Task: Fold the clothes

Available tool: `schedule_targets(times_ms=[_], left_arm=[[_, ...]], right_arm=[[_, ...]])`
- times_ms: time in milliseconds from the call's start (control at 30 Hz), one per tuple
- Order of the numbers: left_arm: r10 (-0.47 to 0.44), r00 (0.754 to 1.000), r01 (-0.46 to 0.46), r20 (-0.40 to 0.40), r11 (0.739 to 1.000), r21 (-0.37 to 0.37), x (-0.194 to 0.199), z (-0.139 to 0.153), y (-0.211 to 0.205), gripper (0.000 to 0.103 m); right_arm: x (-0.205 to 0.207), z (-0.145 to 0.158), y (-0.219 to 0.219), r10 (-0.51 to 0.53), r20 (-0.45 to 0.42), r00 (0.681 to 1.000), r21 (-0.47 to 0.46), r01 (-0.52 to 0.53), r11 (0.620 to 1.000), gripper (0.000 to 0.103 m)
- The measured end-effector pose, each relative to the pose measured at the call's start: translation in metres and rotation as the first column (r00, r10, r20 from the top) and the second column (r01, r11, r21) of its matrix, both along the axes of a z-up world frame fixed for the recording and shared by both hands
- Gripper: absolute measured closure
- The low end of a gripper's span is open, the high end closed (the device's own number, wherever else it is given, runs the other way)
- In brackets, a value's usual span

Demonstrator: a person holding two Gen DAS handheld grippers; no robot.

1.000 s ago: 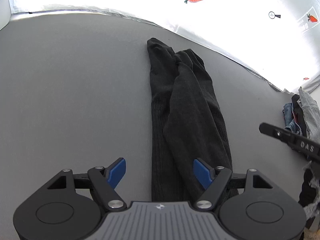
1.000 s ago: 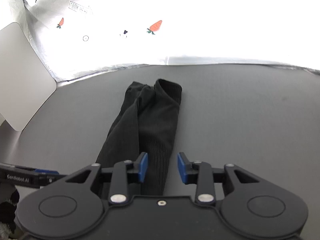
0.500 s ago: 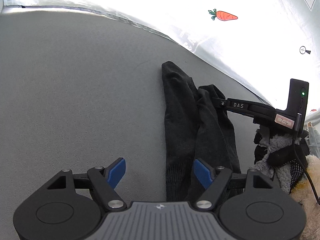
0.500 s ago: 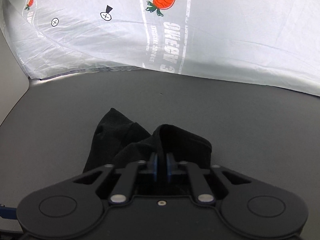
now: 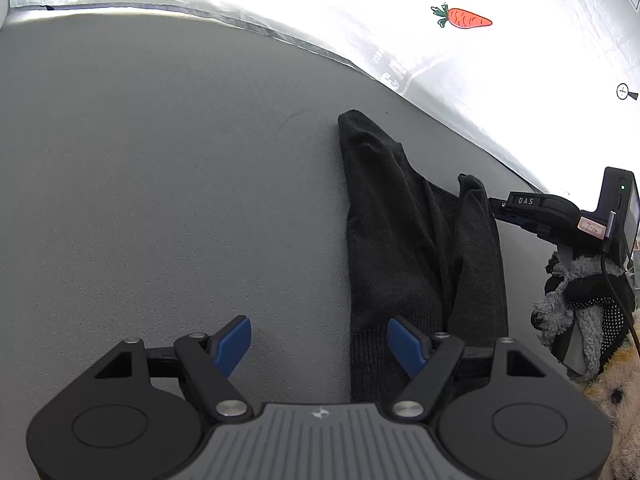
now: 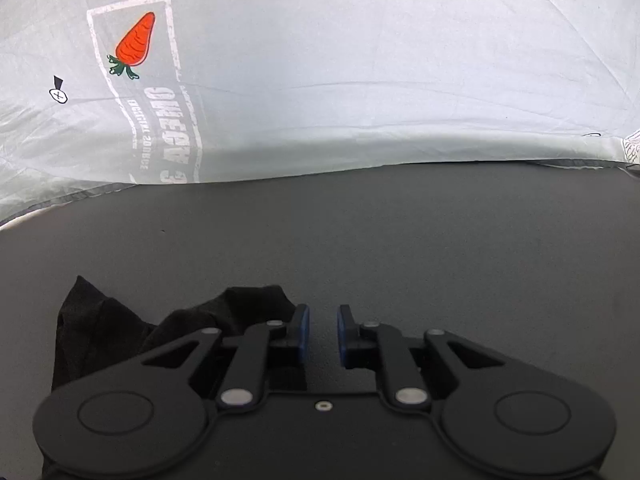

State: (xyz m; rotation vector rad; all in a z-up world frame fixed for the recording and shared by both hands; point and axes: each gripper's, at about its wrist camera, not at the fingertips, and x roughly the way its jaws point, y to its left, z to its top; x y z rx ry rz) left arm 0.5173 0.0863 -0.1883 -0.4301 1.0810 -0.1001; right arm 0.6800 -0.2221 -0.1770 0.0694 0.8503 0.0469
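A long black garment (image 5: 396, 248) lies lengthwise on the grey table (image 5: 160, 200), folded into two overlapping strips. My left gripper (image 5: 320, 336) hovers open over its near end, with the garment's left edge between the fingers and the right finger above the cloth. My right gripper (image 6: 322, 330) is at the garment's far end (image 6: 248, 304). Its jaws are opening with a narrow gap that shows bare table, and the cloth lies bunched against the left finger. In the left wrist view the right gripper (image 5: 500, 210) touches the raised far corner of the right strip.
A white sheet printed with carrots (image 6: 134, 42) hangs behind the table's far edge. A gloved hand with a fuzzy grey sleeve (image 5: 576, 292) holds the right gripper at the right side. The grey table stretches wide to the garment's left.
My right gripper travelled along the garment to its far end, shut there, and has now parted its jaws a little. The left gripper shifted early, then stayed put, still open.
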Motion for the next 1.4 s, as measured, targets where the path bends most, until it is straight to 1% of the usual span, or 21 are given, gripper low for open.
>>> schedule_targets(times_ms=[67,100,133,167,233,367,433,500,533,600,633,667,733,900,1067,1200,1267,1300,1333,1367,1400], left_arm=[[-0.01,1.0,0.01,0.006,1.0,0.027,-0.002,0.002,-0.004,0.027],[-0.018,1.0,0.018,0.01,0.999,0.041,-0.004,0.004,-0.007,0.027],[-0.028,1.0,0.027,0.011,0.998,0.049,-0.006,0.005,-0.009,0.027],[-0.036,0.999,0.035,0.01,0.998,0.05,-0.009,0.006,-0.011,0.027],[-0.049,0.999,0.049,0.005,0.998,0.039,-0.019,0.009,-0.013,0.027],[-0.086,0.996,0.086,-0.009,0.996,0.035,-0.042,0.015,-0.02,0.027],[-0.116,0.993,0.117,-0.018,0.992,0.04,-0.06,0.017,-0.026,0.027],[-0.144,0.989,0.144,-0.031,0.989,0.021,-0.079,0.014,-0.031,0.027],[-0.153,0.987,0.153,-0.04,0.988,0.012,-0.088,0.012,-0.034,0.029],[-0.154,0.986,0.154,-0.07,0.988,0.004,-0.106,0.006,-0.04,0.038],[-0.154,0.984,0.155,-0.085,0.988,0.002,-0.116,0.003,-0.044,0.042],[-0.159,0.983,0.16,-0.093,0.987,0.0,-0.125,0.002,-0.048,0.044],[-0.178,0.98,0.18,-0.092,0.984,0.014,-0.145,0.001,-0.058,0.047],[-0.245,0.962,0.259,-0.12,0.959,0.115,-0.188,0.003,-0.081,0.048],[-0.258,0.954,0.282,-0.154,0.945,0.163,-0.217,0.003,-0.09,0.048],[-0.264,0.949,0.296,-0.173,0.935,0.195,-0.223,0.003,-0.093,0.047],[-0.252,0.948,0.287,-0.193,0.94,0.186,-0.217,0.004,-0.092,0.047],[-0.244,0.949,0.279,-0.197,0.944,0.175,-0.214,0.005,-0.09,0.047],[-0.235,0.952,0.268,-0.195,0.949,0.163,-0.211,0.006,-0.088,0.046],[-0.226,0.956,0.257,-0.188,0.954,0.155,-0.207,0.007,-0.085,0.046],[-0.217,0.959,0.245,-0.18,0.957,0.153,-0.203,0.01,-0.082,0.046]], right_arm=[[-0.009,0.007,-0.004,-0.019,0.008,1.0,0.023,0.019,1.0,0.084],[-0.015,0.012,-0.005,-0.029,0.018,0.999,0.039,0.028,0.999,0.073],[-0.026,0.018,-0.006,-0.029,0.025,0.999,0.049,0.028,0.998,0.059],[-0.04,0.023,-0.005,-0.019,0.031,0.999,0.054,0.018,0.998,0.056],[-0.072,0.031,-0.001,0.023,0.022,0.999,0.052,-0.024,0.998,0.057],[-0.157,0.033,0.01,0.139,-0.045,0.989,0.031,-0.138,0.99,0.056],[-0.199,0.03,0.012,0.178,-0.081,0.981,0.023,-0.177,0.984,0.055],[-0.235,0.025,0.009,0.187,-0.119,0.975,0.044,-0.183,0.982,0.056],[-0.252,0.022,0.008,0.182,-0.146,0.972,0.055,-0.175,0.983,0.057],[-0.28,0.015,0.007,0.175,-0.168,0.97,0.031,-0.173,0.984,0.06],[-0.292,0.013,0.008,0.177,-0.168,0.97,0.011,-0.177,0.984,0.062],[-0.304,0.012,0.009,0.177,-0.164,0.971,-0.008,-0.181,0.984,0.063],[-0.324,0.013,0.012,0.186,-0.147,0.972,-0.032,-0.193,0.981,0.072],[-0.37,0.01,0.013,0.178,-0.152,0.972,-0.039,-0.186,0.982,0.073],[-0.403,0.007,0.003,0.144,-0.132,0.981,-0.011,-0.147,0.989,0.072],[-0.412,0.006,-0.006,0.11,-0.134,0.985,0.023,-0.108,0.994,0.066],[-0.414,0.01,-0.009,0.107,-0.137,0.985,0.028,-0.104,0.994,0.065],[-0.415,0.012,-0.011,0.098,-0.136,0.986,0.031,-0.094,0.995,0.062],[-0.416,0.014,-0.015,0.073,-0.135,0.988,0.034,-0.069,0.997,0.053],[-0.414,0.016,-0.019,0.048,-0.143,0.989,0.041,-0.042,0.998,0.049],[-0.413,0.017,-0.024,0.029,-0.148,0.989,0.053,-0.022,0.998,0.049]])
